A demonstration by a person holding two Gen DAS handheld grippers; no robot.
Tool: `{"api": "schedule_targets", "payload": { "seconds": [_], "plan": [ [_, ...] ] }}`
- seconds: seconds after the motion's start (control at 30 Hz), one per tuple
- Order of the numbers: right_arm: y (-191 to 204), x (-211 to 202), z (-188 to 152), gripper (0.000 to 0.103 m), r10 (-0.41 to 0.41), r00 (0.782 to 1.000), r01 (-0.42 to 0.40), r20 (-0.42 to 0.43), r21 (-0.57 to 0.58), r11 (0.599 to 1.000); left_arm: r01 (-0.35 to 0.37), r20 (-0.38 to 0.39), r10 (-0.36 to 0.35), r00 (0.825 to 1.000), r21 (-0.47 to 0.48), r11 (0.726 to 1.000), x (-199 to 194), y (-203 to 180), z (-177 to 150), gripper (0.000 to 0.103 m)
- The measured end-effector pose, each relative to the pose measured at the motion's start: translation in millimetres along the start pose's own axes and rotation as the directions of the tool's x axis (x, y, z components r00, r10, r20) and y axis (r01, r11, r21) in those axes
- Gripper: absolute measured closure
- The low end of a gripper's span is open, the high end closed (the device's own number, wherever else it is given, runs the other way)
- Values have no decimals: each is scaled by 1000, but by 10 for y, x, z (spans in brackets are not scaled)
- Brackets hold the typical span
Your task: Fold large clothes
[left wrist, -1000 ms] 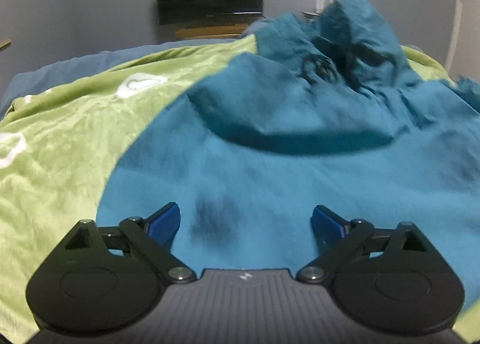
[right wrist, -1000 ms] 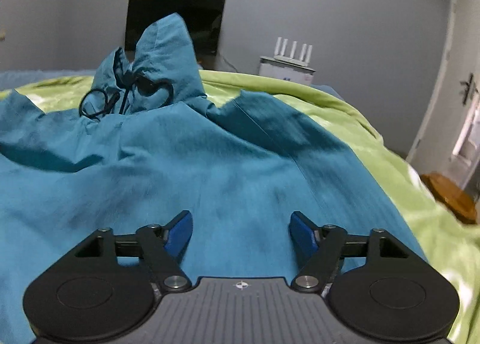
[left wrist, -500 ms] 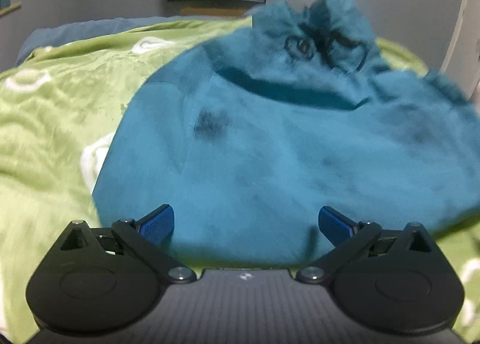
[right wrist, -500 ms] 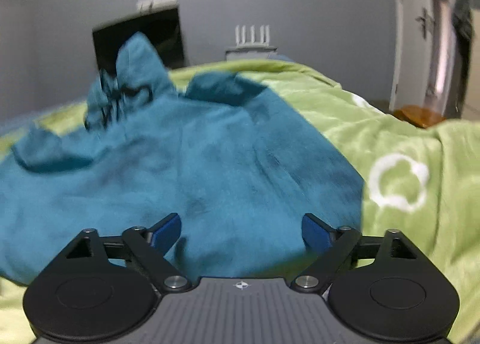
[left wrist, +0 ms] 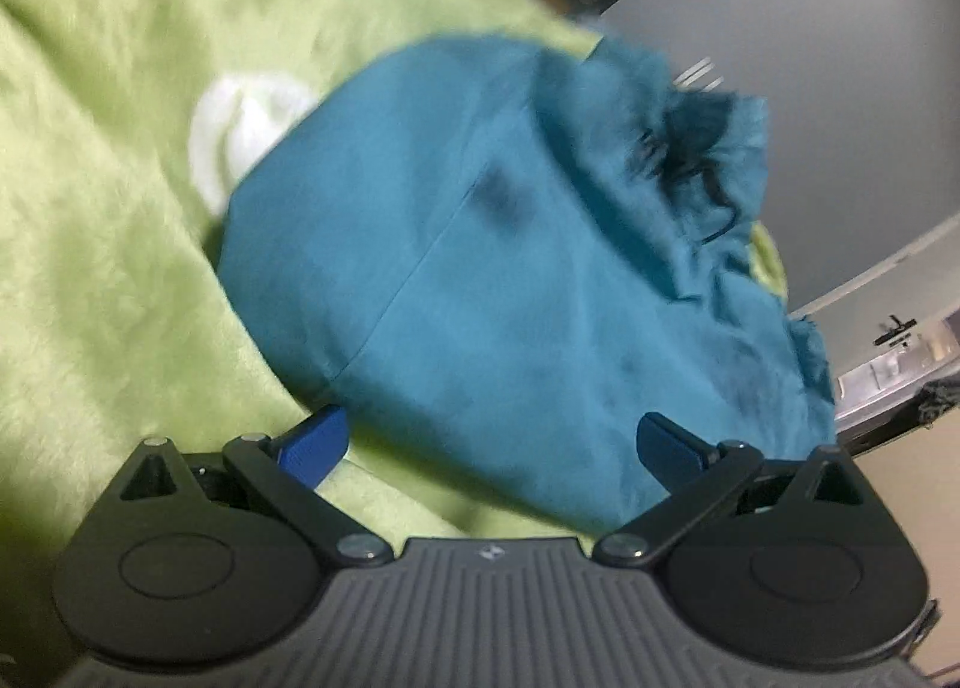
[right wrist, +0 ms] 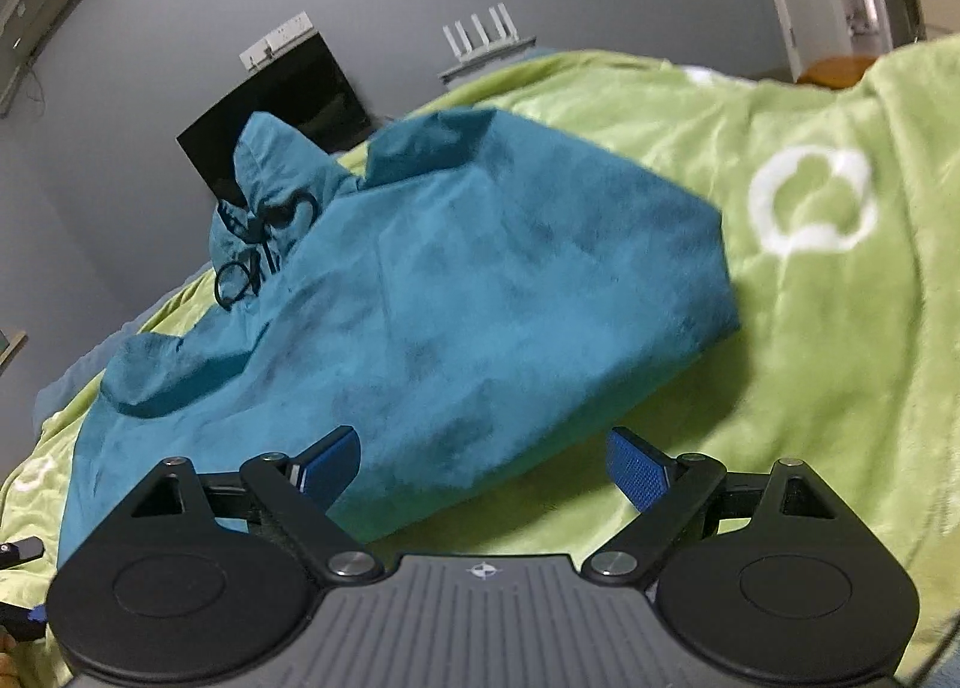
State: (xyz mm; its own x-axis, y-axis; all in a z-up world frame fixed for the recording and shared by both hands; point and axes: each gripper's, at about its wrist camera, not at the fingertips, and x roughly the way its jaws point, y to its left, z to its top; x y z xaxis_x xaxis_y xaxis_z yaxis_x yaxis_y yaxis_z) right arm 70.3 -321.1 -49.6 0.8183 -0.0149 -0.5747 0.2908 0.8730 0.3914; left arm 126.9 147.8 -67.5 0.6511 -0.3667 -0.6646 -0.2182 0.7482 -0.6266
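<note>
Right wrist view: teal hooded garment (right wrist: 420,292) folded on green blanket (right wrist: 840,358). Right gripper (right wrist: 483,463) and left gripper (left wrist: 492,442) spread wide, empty. Risk, probably: loose hood (right wrist: 264,190) snagging, undoing fold.

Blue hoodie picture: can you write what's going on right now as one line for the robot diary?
step: fold | teal hoodie: folded bundle on green blanket | left gripper: open, empty | right gripper: open, empty
</note>
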Motion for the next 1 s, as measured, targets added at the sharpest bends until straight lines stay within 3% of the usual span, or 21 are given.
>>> {"api": "schedule_targets", "payload": {
  "seconds": [0.13, 0.2, 0.3, 0.37, 0.4, 0.47, 0.5, 0.53, 0.6, 0.63, 0.7, 0.77, 0.8, 0.83, 0.87, 0.9, 1.0],
  "plan": [
    [-138, 214, 35, 13, 29, 999, -27, -22, 65, 998, -47, -59, 49, 997, 35, 998, 206, -44, 40, 0],
    [-194, 307, 71, 13, 42, 999, -41, -9, 97, 994, -59, -45, 61, 997, 33, 998, 293, -39, 61, 0],
    [-302, 398, 124, 11, 70, 997, -74, 31, 164, 984, -52, 62, 51, 997, 16, 999, 323, -4, 28, 0],
    [-403, 439, 142, 11, 92, 994, -102, 55, 227, 968, -65, 176, 57, 983, 40, 997, 323, -9, -86, 0],
    [-467, 469, 149, 11, 108, 992, -122, 65, 266, 956, -85, 195, 71, 978, 67, 994, 360, -45, -110, 1],
    [-579, 510, 153, 15, 125, 988, -148, 90, 341, 928, -111, 217, 85, 972, 111, 988, 410, -113, -109, 10],
    [-603, 505, 151, 24, 121, 987, -151, 104, 368, 918, -91, 230, 65, 971, 104, 990, 392, -102, -93, 25],
    [-609, 479, 155, 35, 112, 987, -149, 117, 383, 912, -52, 224, 30, 974, 91, 994, 365, -83, -66, 48],
    [-529, 380, 190, 51, 70, 988, -115, 134, 364, 924, -21, 244, 2, 970, 74, 997, 267, -101, -33, 65],
    [-500, 324, 200, 57, 66, 987, -116, 149, 354, 928, -23, 268, 1, 963, 80, 997, 219, -144, -21, 67],
    [-398, 212, 250, 59, 73, 978, -136, 196, 334, 933, 6, 306, -31, 952, 84, 996, 131, -195, -7, 67],
    [-335, 207, 291, 52, 80, 971, -150, 227, 314, 937, 20, 299, -35, 953, 54, 998, 192, -182, 19, 66],
    [-327, 281, 307, 43, 82, 973, -147, 214, 306, 941, 6, 268, -13, 963, 26, 1000, 262, -140, 36, 52],
    [-338, 380, 314, 41, 89, 979, -144, 181, 318, 937, -10, 204, 15, 979, -21, 1000, 405, -65, 51, 35],
    [-375, 475, 299, 43, 100, 984, -145, 145, 346, 927, -13, 152, 22, 988, -61, 998, 519, 19, 61, 34],
    [-421, 524, 258, 57, 93, 987, -138, 134, 378, 915, -9, 152, 19, 988, -69, 998, 535, 58, 74, 34],
    [-386, 458, 213, 90, 116, 977, -172, 179, 345, 923, 1, 210, 4, 978, -23, 1000, 404, -77, 98, 71]
  ]
}}
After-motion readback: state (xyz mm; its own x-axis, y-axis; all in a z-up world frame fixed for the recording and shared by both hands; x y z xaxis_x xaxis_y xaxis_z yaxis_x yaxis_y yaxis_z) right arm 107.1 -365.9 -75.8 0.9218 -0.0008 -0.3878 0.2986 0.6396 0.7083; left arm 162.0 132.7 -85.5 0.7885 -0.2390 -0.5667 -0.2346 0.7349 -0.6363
